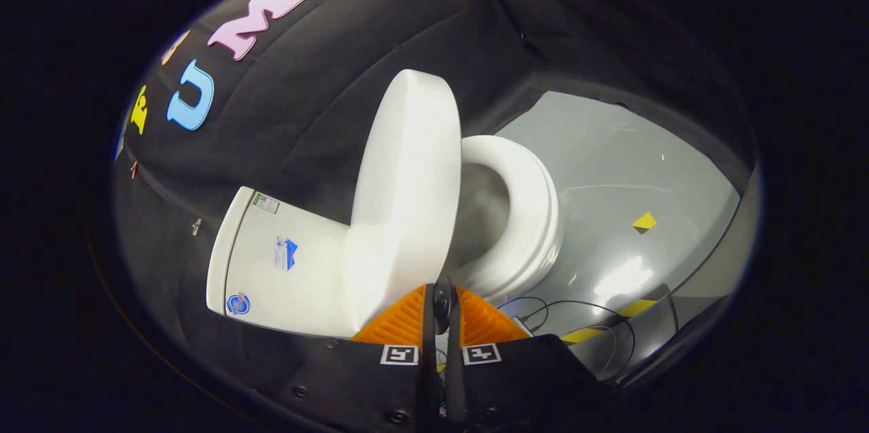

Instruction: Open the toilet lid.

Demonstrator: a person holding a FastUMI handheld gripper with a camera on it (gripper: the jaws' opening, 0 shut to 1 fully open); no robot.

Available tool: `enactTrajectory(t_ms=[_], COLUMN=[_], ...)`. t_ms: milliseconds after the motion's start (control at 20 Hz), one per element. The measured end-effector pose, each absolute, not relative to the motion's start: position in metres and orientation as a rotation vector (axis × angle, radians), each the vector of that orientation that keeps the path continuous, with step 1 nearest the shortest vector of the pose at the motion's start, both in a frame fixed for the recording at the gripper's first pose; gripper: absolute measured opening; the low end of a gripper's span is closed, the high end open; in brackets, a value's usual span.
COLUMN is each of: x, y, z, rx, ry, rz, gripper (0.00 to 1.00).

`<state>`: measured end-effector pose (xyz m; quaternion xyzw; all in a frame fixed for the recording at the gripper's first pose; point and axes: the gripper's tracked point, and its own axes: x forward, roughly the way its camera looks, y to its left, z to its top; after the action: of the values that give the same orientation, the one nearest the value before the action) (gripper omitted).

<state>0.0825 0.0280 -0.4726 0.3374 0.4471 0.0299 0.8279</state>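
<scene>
The gripper [441,300] is rolled sideways, its fingers pressed together on nothing. Just ahead of them the glossy white oval plastic toilet lid [407,195] stands raised off the rounded white seat ring [526,216], leaning toward the white ceramic cistern [285,263].

the tool [441,297] has a dark body with round screws along its lower edge. each finger carries a square black-and-white marker tag [398,354] near its base. the fingers sit closed together, ribbed on their outer faces, with a thin dark seam between.
</scene>
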Motion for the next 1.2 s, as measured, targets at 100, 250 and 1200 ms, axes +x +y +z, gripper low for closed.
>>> enactTrajectory(t_ms=[100, 250, 1200], x=[0.083, 0.083, 0.071], y=[0.044, 0.062, 0.246], z=[-0.448, -0.419, -0.319], rx=[0.663, 0.532, 0.158], ry=[0.928, 0.887, 0.682], rz=[0.061, 0.044, 0.111], gripper=[0.06, 0.06, 0.11])
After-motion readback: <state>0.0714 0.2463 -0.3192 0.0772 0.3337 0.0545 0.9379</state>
